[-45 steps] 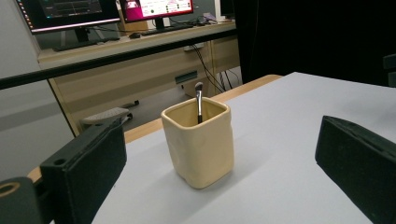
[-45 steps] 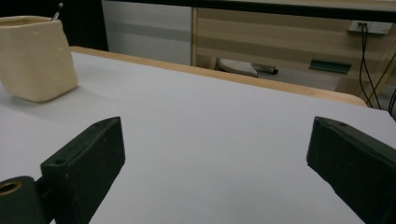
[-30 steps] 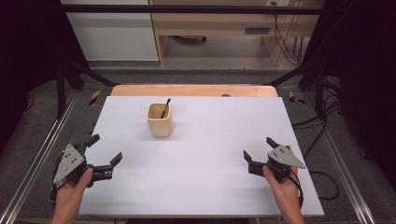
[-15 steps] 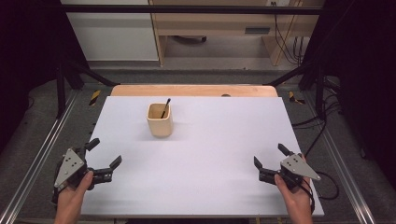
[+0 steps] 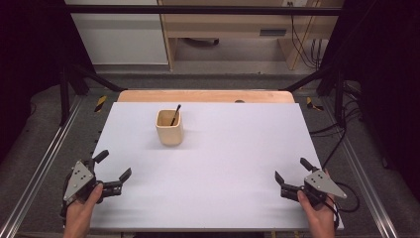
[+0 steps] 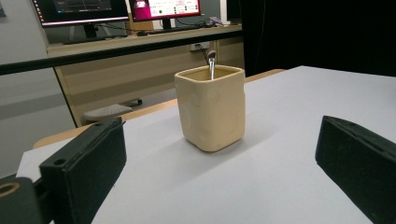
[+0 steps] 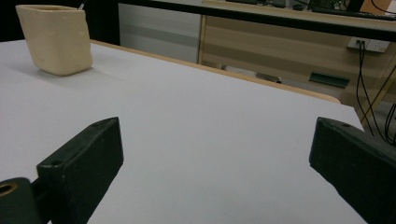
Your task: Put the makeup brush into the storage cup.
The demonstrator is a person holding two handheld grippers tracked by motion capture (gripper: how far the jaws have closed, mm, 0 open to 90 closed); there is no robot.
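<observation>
A cream square cup (image 5: 169, 130) stands upright on the white table (image 5: 228, 158), left of centre and toward the back. A thin dark-handled utensil (image 5: 175, 114) leans inside it. My left gripper (image 5: 114, 164) rests at the near left corner, open and holding nothing. In the left gripper view the cup (image 6: 211, 109) is centred ahead of the jaws, well beyond my left gripper (image 6: 219, 186), with the utensil (image 6: 211, 60) poking above its rim. My right gripper (image 5: 290, 169) sits open at the near right corner. The right gripper view has the cup (image 7: 56, 39) far off at the upper left, with bare table at my right gripper (image 7: 215, 182).
A wooden strip (image 5: 205, 95) borders the table's far edge. Metal rails (image 5: 44, 163) run along both sides. Behind stand a desk (image 5: 233, 29) and hanging cables (image 5: 297, 39). Monitors (image 6: 116, 9) sit on a bench past the table.
Both hands have drawn their grippers back toward the near edge of the table. The right one also shifted outward to the right. The cup has not moved.
</observation>
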